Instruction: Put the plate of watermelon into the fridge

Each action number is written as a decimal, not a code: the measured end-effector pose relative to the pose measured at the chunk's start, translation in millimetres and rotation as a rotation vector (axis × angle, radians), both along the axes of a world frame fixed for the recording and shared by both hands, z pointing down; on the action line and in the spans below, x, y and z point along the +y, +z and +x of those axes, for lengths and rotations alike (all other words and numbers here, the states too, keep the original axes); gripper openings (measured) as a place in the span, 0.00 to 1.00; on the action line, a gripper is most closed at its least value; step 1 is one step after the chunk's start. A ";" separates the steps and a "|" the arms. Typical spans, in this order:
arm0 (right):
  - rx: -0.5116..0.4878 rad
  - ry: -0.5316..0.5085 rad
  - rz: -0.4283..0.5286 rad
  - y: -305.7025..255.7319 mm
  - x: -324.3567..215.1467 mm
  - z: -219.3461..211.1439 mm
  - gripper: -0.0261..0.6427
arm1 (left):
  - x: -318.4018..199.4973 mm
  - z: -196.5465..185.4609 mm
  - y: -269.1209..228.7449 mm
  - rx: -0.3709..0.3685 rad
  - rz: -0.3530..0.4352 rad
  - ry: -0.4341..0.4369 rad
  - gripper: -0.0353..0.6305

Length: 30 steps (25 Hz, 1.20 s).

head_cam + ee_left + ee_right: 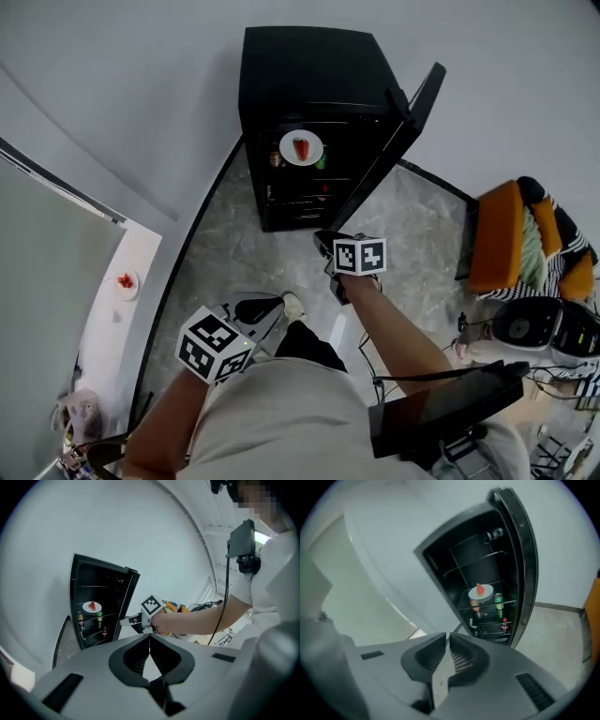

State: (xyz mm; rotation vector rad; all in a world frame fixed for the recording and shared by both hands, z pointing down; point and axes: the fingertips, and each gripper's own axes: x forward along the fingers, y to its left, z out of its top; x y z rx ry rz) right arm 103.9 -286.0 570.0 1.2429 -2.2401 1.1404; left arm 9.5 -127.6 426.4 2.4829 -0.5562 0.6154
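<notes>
Fridge (pixel 309 103): one, black, upper centre of head view, standing against the pale wall.
Door (pixel 401 136): one, swung wide open, at the right of the cabinet.
Plate of watermelon (pixel 301 148): one white plate carrying one red wedge, set on a glass shelf inside the fridge, near the cabinet's middle. Also seen at centre left of the left gripper view (pixel 92 607) and right of centre in the right gripper view (pixel 480 592). Untouched by either gripper, both well apart from it.
Bottles: three counted in the right gripper view. One orange-capped (pixel 474 605) just under the plate, one green (pixel 498 601) to its right, one red (pixel 504 625) a shelf lower.
Small plate with red pieces (pixel 126 282): one, on the white counter at left edge of head view, well apart from the fridge.
Left gripper (pixel 265 307): one, lower left of centre; jaws pressed together at the tips (pixel 150 639), nothing between.
Right gripper (pixel 325 242): one, centre, pointed toward the fridge; jaws nearly together with a thin slit at the tips (pixel 447 637), nothing in it.
Marker cubes: two, one per gripper.
Orange seat (pixel 495 236): one, right edge, on the grey stone floor (pixel 412 220).
</notes>
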 end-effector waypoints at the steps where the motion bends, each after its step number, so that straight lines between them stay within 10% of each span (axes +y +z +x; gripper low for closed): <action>1: -0.002 -0.012 0.007 -5.5 17.5 -4.7 0.09 | 11.7 -5.3 -0.6 0.008 0.002 0.004 0.07; 13: 0.014 -0.117 0.101 -64.5 194.9 -62.3 0.06 | 113.5 -66.1 5.1 0.060 0.003 -0.011 0.07; 30: 0.042 -0.204 0.180 -107.1 308.3 -101.2 0.06 | 184.6 -90.4 15.6 0.065 -0.002 0.024 0.07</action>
